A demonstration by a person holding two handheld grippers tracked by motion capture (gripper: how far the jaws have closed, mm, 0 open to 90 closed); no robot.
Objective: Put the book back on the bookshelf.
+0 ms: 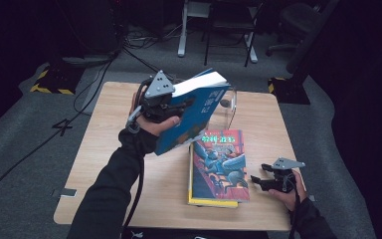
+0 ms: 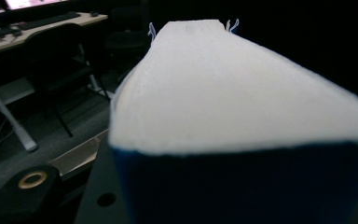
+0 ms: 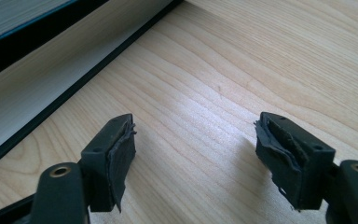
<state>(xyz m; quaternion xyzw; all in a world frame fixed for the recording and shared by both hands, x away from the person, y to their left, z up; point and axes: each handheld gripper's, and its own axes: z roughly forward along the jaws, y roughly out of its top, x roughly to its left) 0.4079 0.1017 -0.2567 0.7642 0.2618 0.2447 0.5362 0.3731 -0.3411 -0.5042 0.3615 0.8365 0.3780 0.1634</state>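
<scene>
A thick blue book (image 1: 194,117) is lifted off the table and tilted, white page edge upward, with my left gripper (image 1: 178,108) shut on it near its lower left part. In the left gripper view the book's page block (image 2: 242,93) runs away from the camera between the jaws. Two books are stacked flat on the table (image 1: 104,164): one with a colourful illustrated cover (image 1: 220,162) on top of a yellow one (image 1: 211,202). My right gripper (image 1: 256,180) rests low just right of that stack, open and holding nothing (image 3: 196,149). The stack's page edges (image 3: 37,70) lie to its left.
A clear plastic stand (image 1: 231,102) rises behind the blue book at the table's far middle. Beyond the table are chair and desk legs (image 1: 183,35) and floor cables (image 1: 94,84). The left gripper view shows a chair (image 2: 58,74) and a desk with a keyboard (image 2: 42,21).
</scene>
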